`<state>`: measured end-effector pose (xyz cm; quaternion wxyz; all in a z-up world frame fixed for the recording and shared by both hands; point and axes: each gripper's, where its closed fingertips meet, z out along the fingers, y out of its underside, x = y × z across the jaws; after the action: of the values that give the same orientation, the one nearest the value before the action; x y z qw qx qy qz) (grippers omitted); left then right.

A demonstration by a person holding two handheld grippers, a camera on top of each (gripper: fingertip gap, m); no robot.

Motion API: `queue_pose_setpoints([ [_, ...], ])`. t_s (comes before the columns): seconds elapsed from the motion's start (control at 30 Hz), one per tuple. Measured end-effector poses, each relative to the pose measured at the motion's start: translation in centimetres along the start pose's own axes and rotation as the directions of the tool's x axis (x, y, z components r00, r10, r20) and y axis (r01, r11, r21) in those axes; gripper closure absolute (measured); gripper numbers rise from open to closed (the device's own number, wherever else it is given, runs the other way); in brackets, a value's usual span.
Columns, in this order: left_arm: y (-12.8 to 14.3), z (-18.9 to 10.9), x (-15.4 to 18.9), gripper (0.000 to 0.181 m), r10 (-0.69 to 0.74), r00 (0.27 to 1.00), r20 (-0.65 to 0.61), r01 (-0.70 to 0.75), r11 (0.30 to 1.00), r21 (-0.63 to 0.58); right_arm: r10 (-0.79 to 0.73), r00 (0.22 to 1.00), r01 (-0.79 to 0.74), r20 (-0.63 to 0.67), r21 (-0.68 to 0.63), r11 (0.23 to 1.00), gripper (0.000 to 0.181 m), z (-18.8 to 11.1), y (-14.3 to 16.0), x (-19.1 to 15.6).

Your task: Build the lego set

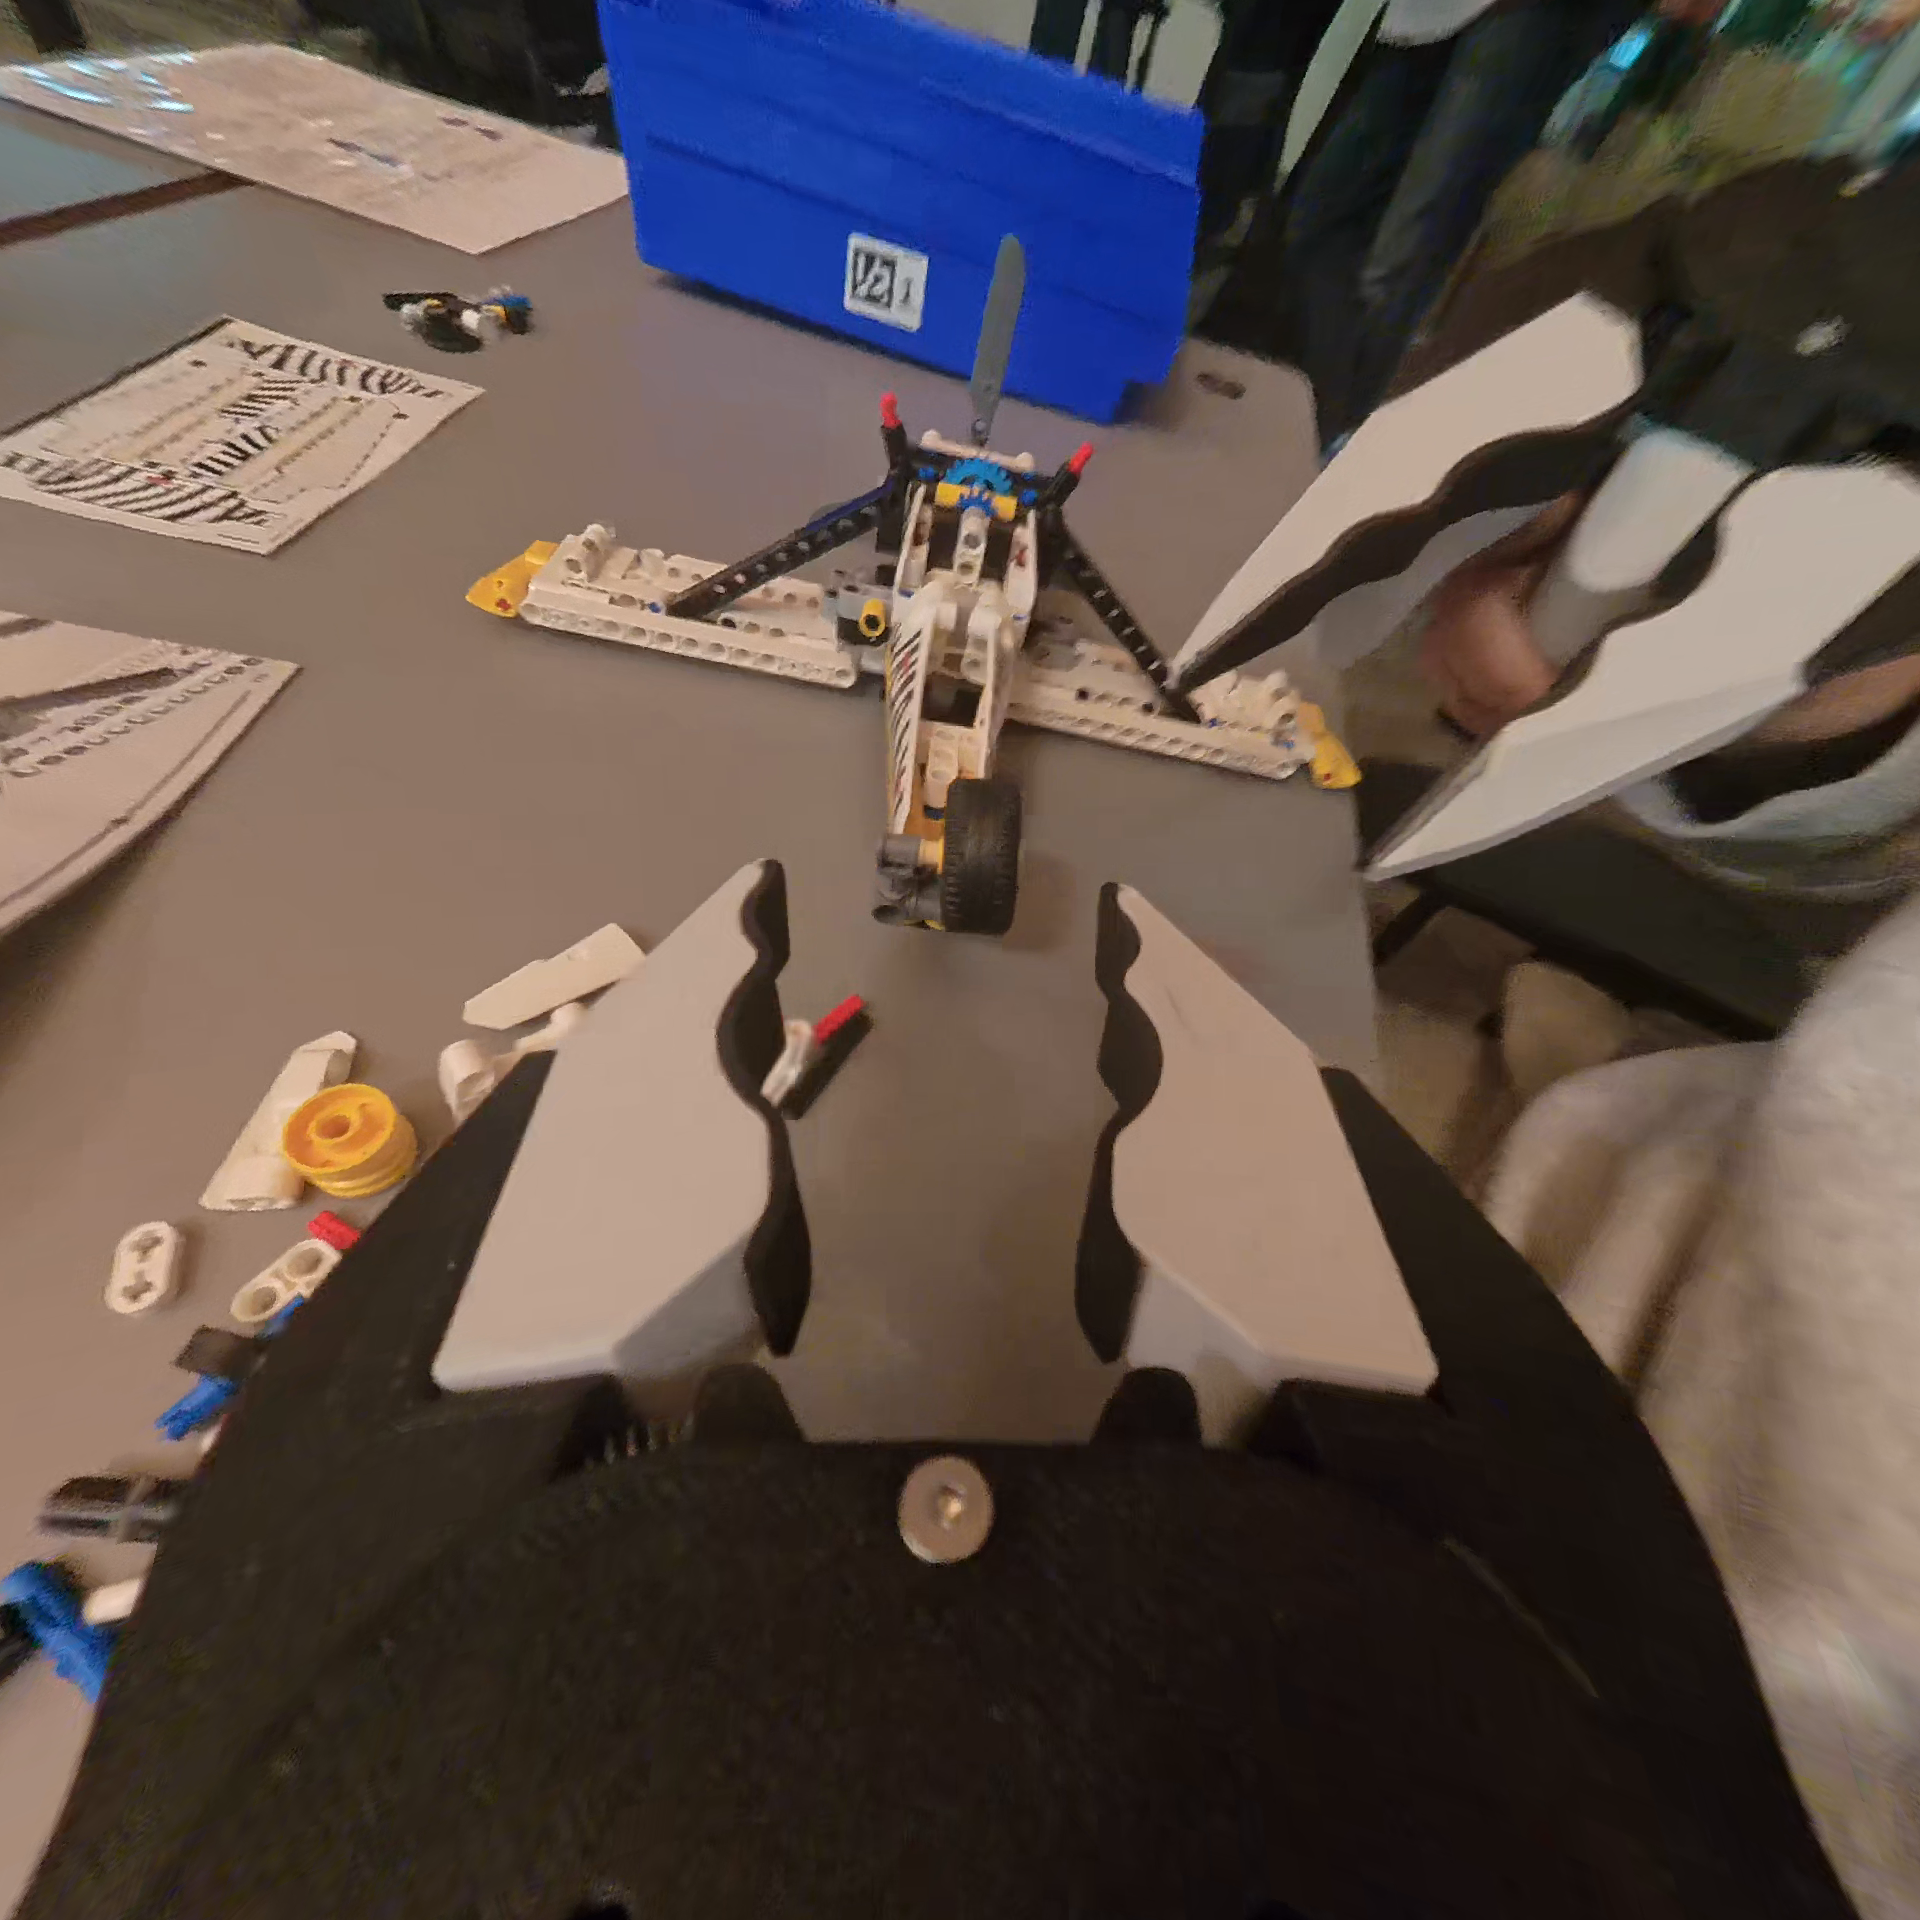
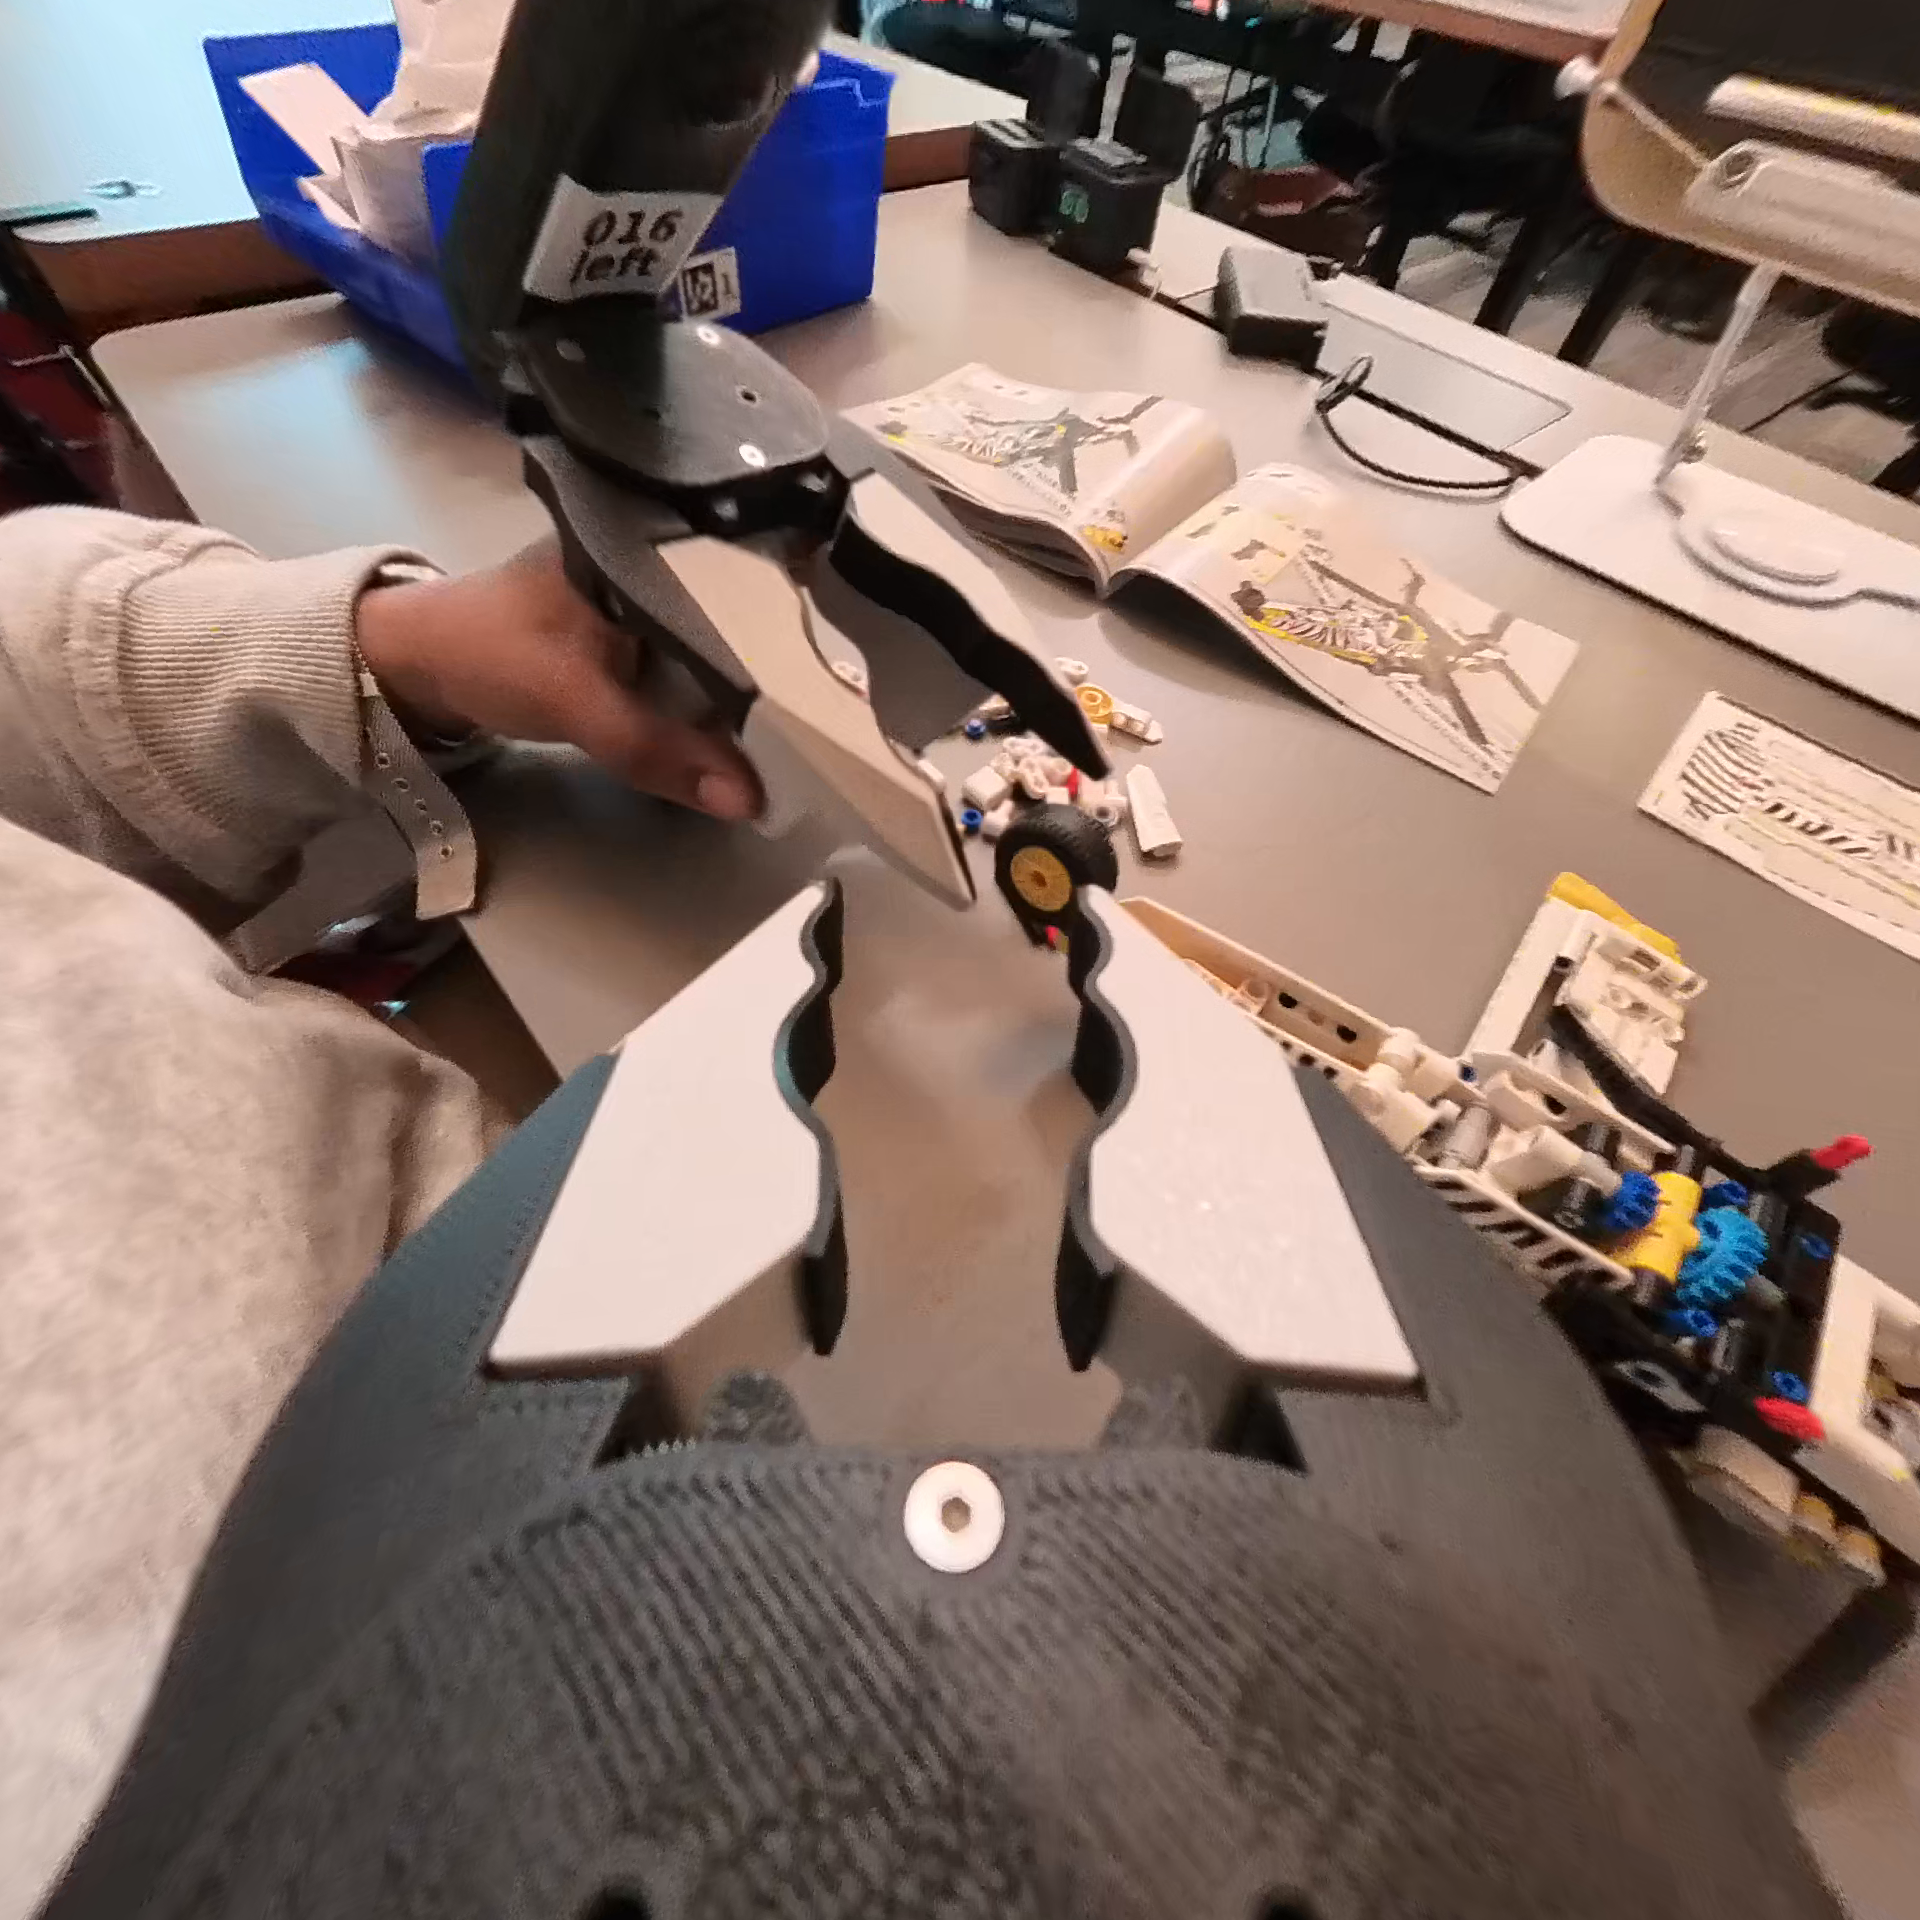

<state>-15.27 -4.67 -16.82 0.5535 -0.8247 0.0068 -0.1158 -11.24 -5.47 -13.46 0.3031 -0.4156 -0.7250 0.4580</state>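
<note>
A white, black and yellow lego plane (image 1: 956,644) stands on the grey table (image 1: 520,831), with a grey propeller blade (image 1: 997,332) at its far end and a black tail wheel (image 1: 982,857) toward me. My left gripper (image 1: 940,894) is open and empty, just short of the tail wheel. A small black and red piece (image 1: 821,1049) lies on the table between its fingers. My right gripper (image 2: 956,909) is open and empty; the plane (image 2: 1558,1195) lies to its right. In the left wrist view the right gripper (image 1: 1273,774) hovers at the plane's right wing.
Loose white parts and a yellow wheel hub (image 1: 348,1138) lie at the left. A blue bin (image 1: 904,197) stands behind the plane. Sticker sheets (image 1: 218,436) lie at the left, and an open instruction booklet (image 2: 1195,540) beyond the parts pile (image 2: 1039,779). The table edge is at the right. My right tips are roughly 11 cm from the plane (image 2: 1558,1195). Seen from the left wrist view (image 1: 995,535) as well.
</note>
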Motion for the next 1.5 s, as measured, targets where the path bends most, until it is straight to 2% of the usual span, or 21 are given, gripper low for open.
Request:
queue_pose_setpoints([
  [0.13, 1.0, 1.6, -0.3, 0.117, 0.143, 0.988, 0.054, -0.136, 0.984, -0.118, 0.054, 0.998, -0.055, 0.013, 0.094, 0.994, 0.143, -0.3, -0.8, -0.6],
  [0.2, 1.0, 2.0, -0.2, 0.126, 0.175, 0.983, 0.051, -0.167, 0.978, -0.127, 0.157, 0.986, -0.164, 0.059, 0.144, 0.976, 0.148, 0.1, -0.7, -1.0],
  [0.3, 0.7, 1.9, 0.0, 0.152, 0.177, 0.984, 0.033, -0.173, 0.980, -0.101, 0.265, 0.955, -0.288, 0.133, 0.194, 0.938, 0.150, 0.6, 0.4, -1.4],
  [0.47, 0.5, 1.7, 0.1, 0.153, 0.134, 0.991, -0.004, -0.134, 0.988, -0.081, 0.276, 0.918, -0.363, 0.286, 0.322, 0.874, 0.159, -0.2, -0.1, -2.2],
  [0.6, 0.4, 1.6, 0.3, 0.154, 0.145, 0.989, -0.017, -0.146, 0.987, -0.075, 0.270, 0.877, -0.403, 0.397, 0.303, 0.864, 0.172, -0.5, 0.0, -3.0],
  [0.77, 0.5, 1.6, 0.7, 0.154, 0.185, 0.983, -0.013, -0.186, 0.980, -0.071, 0.323, 0.816, -0.450, 0.480, 0.175, 0.876, 0.177, 0.6, 0.6, -3.8],
  [1.03, 0.5, 1.6, 0.9, 0.154, 0.187, 0.982, -0.025, -0.188, 0.979, -0.073, 0.387, 0.686, -0.582, 0.616, 0.145, 0.800, 0.181, 0.6, -0.8, -3.5],
  [1.17, 0.6, 1.6, 1.0, 0.154, 0.202, 0.979, -0.019, -0.203, 0.976, -0.076, 0.360, 0.704, -0.547, 0.612, 0.146, 0.824, 0.181, 0.6, -0.7, -4.1],
  [1.5, 0.7, 1.6, 1.2, 0.154, 0.277, 0.961, 0.020, -0.274, 0.958, -0.086, 0.342, 0.704, -0.547, 0.623, 0.168, 0.820, 0.181, 0.2, -0.9, -4.1],
])
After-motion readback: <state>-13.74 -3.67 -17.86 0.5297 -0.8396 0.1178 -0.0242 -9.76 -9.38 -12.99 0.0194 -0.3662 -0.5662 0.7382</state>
